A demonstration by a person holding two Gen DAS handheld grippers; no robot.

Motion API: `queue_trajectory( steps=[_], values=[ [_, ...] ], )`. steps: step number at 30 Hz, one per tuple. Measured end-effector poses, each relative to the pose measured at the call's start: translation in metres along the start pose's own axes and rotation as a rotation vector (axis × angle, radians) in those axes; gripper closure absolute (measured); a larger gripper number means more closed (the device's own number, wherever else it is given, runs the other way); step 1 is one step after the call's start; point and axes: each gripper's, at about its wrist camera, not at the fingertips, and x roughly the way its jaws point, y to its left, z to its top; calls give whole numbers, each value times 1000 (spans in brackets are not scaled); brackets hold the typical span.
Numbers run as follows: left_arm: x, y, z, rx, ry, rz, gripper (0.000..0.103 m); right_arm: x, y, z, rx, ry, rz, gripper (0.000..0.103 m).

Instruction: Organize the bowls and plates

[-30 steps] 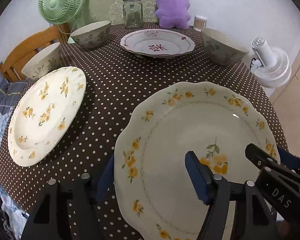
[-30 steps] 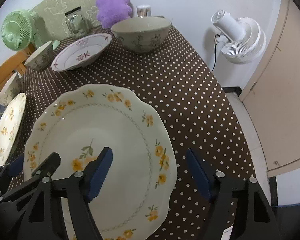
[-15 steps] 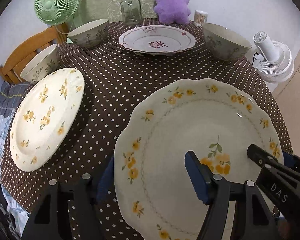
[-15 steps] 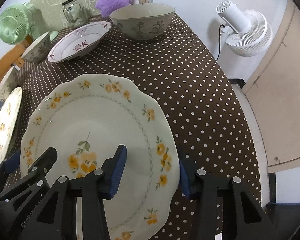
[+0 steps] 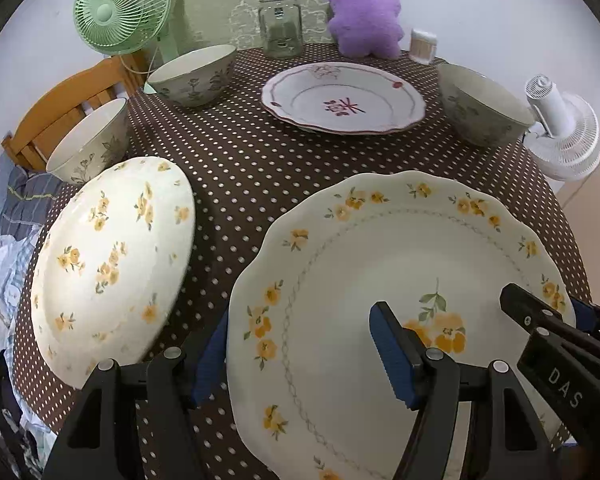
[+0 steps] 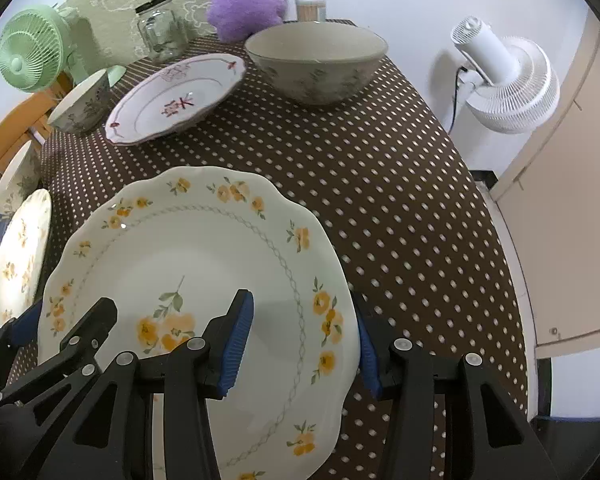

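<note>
A large scalloped plate with yellow flowers (image 5: 380,280) (image 6: 204,280) is held by both grippers above the dotted brown tablecloth (image 5: 260,152). My left gripper (image 5: 300,356) is shut on its left rim, one blue pad on the face and the other behind the edge. My right gripper (image 6: 302,350) is shut on the right rim in the same way. A second yellow-flowered plate (image 5: 112,264) lies to the left. A red-patterned plate (image 5: 342,98) sits at the back, with grey floral bowls (image 5: 196,76) (image 5: 88,144) (image 5: 484,108) around it.
A glass jar (image 5: 280,28), a purple plush toy (image 5: 364,12) and a toothpick holder (image 5: 422,46) stand along the back edge. A green fan (image 5: 124,4) and a wooden chair (image 5: 68,100) are at the left, and a white fan (image 6: 508,76) stands beyond the table's right edge.
My right gripper's jaws closed onto the plate's right rim. Both grippers and the plate have shifted a little further across the table, toward the back.
</note>
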Motion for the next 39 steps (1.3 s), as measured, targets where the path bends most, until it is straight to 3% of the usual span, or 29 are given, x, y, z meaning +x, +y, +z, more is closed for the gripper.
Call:
queue_trajectory(
  steps=[14,19,20,21,25,27,39],
  values=[
    [18,11,11,2,15,28,33,14,25,18,-10,2,-1,52],
    [12,12,9,-4,-6,-6,23,21,23,16,-15,33,-7,51],
    [11,11,8,3,-11,7,16,19,23,16,-20,20,-16,51],
    [9,9,7,10,-14,16,13,15,24,17,-31,-1,-27,51],
    [1,12,4,-13,-13,37,12,4,22,20,-47,-39,-43,30],
    [-3,16,3,-37,-10,28,12,-1,20,21,-48,-46,-29,26],
    [-38,46,1,-75,-46,4,10,-36,34,21,-85,-95,72,25]
  ],
)
